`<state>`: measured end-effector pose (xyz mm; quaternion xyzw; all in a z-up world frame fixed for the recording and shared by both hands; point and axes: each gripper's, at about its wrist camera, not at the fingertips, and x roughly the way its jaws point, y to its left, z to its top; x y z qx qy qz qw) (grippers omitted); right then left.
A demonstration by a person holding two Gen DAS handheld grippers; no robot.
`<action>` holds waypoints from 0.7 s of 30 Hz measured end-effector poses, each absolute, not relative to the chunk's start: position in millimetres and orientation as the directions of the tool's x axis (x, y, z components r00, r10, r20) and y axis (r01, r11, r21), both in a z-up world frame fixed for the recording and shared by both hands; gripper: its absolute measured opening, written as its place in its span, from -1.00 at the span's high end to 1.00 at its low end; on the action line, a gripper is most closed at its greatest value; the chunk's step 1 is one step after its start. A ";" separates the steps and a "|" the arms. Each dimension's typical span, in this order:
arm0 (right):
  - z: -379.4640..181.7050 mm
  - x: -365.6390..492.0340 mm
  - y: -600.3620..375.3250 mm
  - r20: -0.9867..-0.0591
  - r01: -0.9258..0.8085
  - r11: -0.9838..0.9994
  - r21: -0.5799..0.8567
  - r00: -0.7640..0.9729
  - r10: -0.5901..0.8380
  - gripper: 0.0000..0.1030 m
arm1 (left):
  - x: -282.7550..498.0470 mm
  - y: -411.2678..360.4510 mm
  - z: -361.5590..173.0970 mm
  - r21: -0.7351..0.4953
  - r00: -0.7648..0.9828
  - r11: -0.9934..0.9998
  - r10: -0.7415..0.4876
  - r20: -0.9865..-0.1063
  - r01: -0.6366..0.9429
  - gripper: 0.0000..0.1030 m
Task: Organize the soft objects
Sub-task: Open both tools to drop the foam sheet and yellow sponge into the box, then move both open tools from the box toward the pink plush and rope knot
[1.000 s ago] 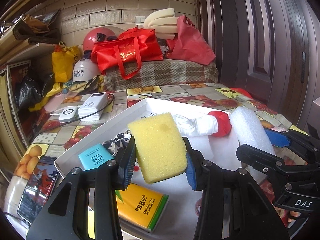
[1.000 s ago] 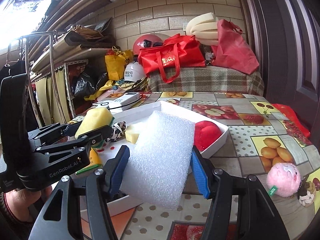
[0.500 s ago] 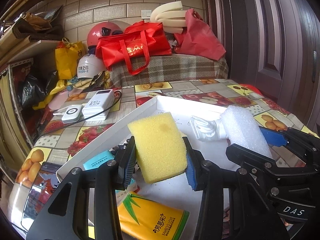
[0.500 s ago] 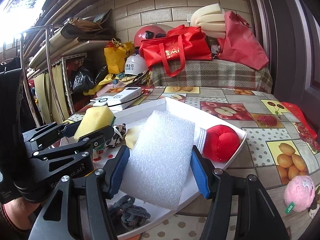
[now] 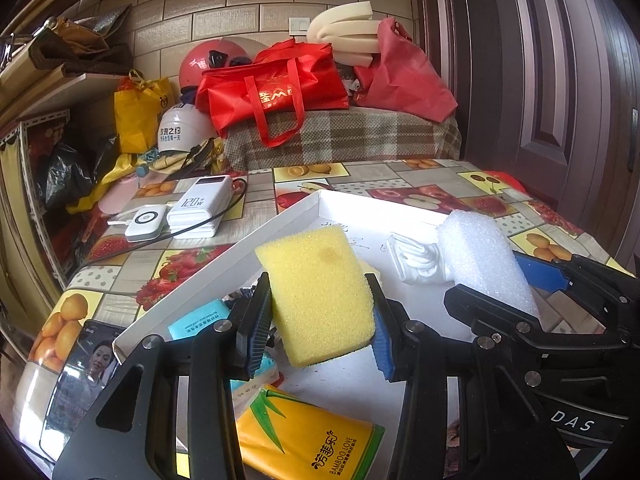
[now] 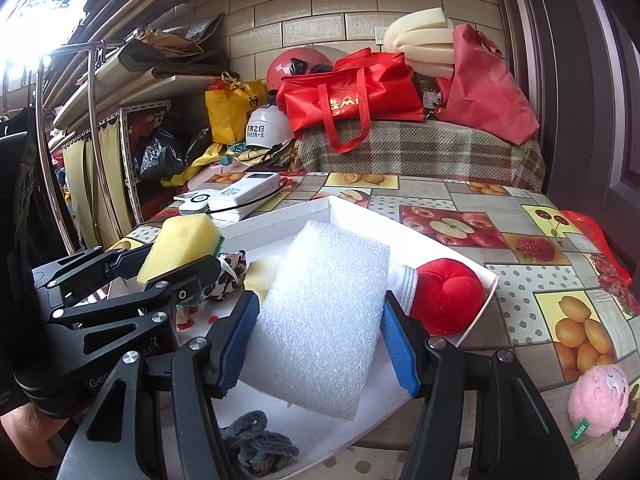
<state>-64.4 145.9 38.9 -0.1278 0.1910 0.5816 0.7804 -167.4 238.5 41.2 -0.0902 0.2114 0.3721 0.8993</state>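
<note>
Fingers (image 5: 260, 320) of the left gripper (image 5: 320, 320) clamped on the yellow sponge (image 5: 320, 292), narrow gap, sponge raised above the white tray (image 5: 180, 292). Alongside, right gripper (image 6: 320, 340) pinching the white foam block (image 6: 324, 320) between blue pads, set wider, block also held over the tray. Both pointing forward and tilted down over the tabletop (image 6: 520, 280). In the tray: red plush ball (image 6: 444, 300), grey hair tie (image 6: 256, 448), white glove (image 5: 416, 260). Readable: "BAMBOO LOVE" on the yellow tissue pack (image 5: 304, 436), "120W" on the power bank (image 5: 200, 208), "DAS" on the right gripper's body. Pink plush toy (image 6: 596, 400) off on the tabletop, well apart.
</note>
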 end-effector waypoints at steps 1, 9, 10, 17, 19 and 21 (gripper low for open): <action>38.9 -64.6 145.6 -0.447 -0.956 0.292 0.022 0.251 0.858 -0.19 | -167.8 238.9 41.2 -0.006 0.632 0.705 0.632 -0.448 -0.710 0.16; 38.7 -59.0 147.3 -0.458 -0.953 0.303 0.029 0.257 0.851 -0.54 | -170.8 240.8 42.5 0.000 0.598 0.665 0.671 -0.439 -0.747 0.04; 38.6 -57.8 147.1 -0.460 -0.949 0.314 0.027 0.267 0.847 -0.59 | -171.9 241.1 42.6 -0.002 0.591 0.656 0.679 -0.435 -0.755 -0.04; 40.0 -55.9 143.1 -0.445 -0.939 0.342 0.035 0.291 0.847 -0.65 | -182.8 244.7 43.0 -0.031 0.562 0.606 0.717 -0.412 -0.795 -0.70; 40.4 -57.0 143.1 -0.441 -0.938 0.347 0.029 0.299 0.846 -0.65 | -183.5 243.0 43.5 -0.024 0.556 0.599 0.727 -0.403 -0.800 -0.70; 40.8 -58.0 142.9 -0.437 -0.937 0.349 0.026 0.303 0.847 -0.66 | -184.7 241.1 44.4 -0.021 0.553 0.594 0.735 -0.392 -0.804 -0.70</action>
